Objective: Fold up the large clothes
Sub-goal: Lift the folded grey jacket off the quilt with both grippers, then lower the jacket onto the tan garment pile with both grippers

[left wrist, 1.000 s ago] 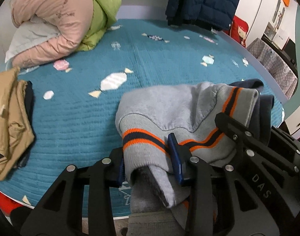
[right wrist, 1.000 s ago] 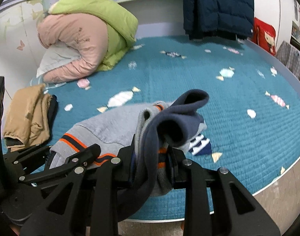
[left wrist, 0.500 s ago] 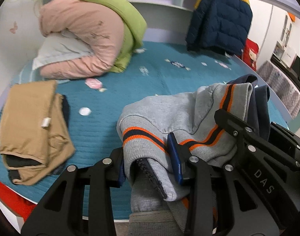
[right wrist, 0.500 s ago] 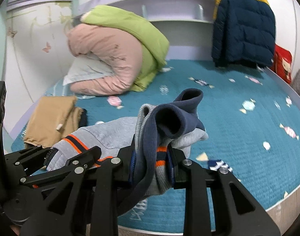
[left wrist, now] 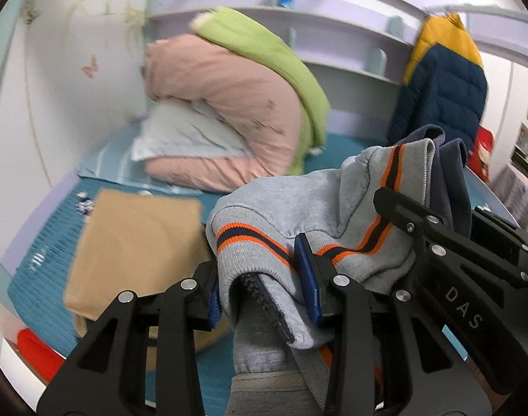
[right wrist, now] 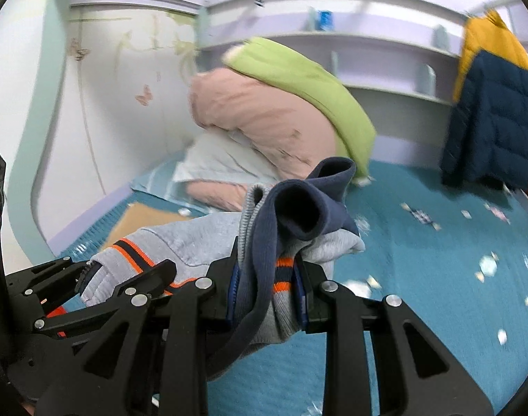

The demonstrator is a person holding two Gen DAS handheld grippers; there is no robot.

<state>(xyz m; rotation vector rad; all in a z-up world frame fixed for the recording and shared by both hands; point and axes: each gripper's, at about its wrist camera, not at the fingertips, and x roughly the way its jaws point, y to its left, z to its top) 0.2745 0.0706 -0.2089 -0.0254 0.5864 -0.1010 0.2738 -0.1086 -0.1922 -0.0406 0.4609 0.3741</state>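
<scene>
A folded grey sweatshirt point(left wrist: 291, 204) with orange and navy stripes and a navy lining hangs lifted above the teal bed, held at both ends. My left gripper point(left wrist: 264, 277) is shut on its striped cuff end, zipper teeth showing between the blue pads. In the right wrist view my right gripper point(right wrist: 265, 289) is shut on the bunched navy and grey end of the sweatshirt point(right wrist: 295, 215). The right gripper point(left wrist: 465, 263) also shows at the right of the left wrist view, close beside the left one. A folded tan garment point(left wrist: 135, 242) lies on the bed just left of the sweatshirt.
A rolled pink and green duvet point(left wrist: 236, 104) on a pale pillow fills the bed's far left corner by the wall. A navy and yellow puffer jacket point(right wrist: 492, 111) hangs at the back right. The teal bedspread point(right wrist: 437, 277) stretches to the right. A red item point(left wrist: 38, 350) sits below the bed edge.
Both grippers have risen and swung left with the sweatshirt, which has come off the bed. The tan garment and duvet now sit much closer to centre.
</scene>
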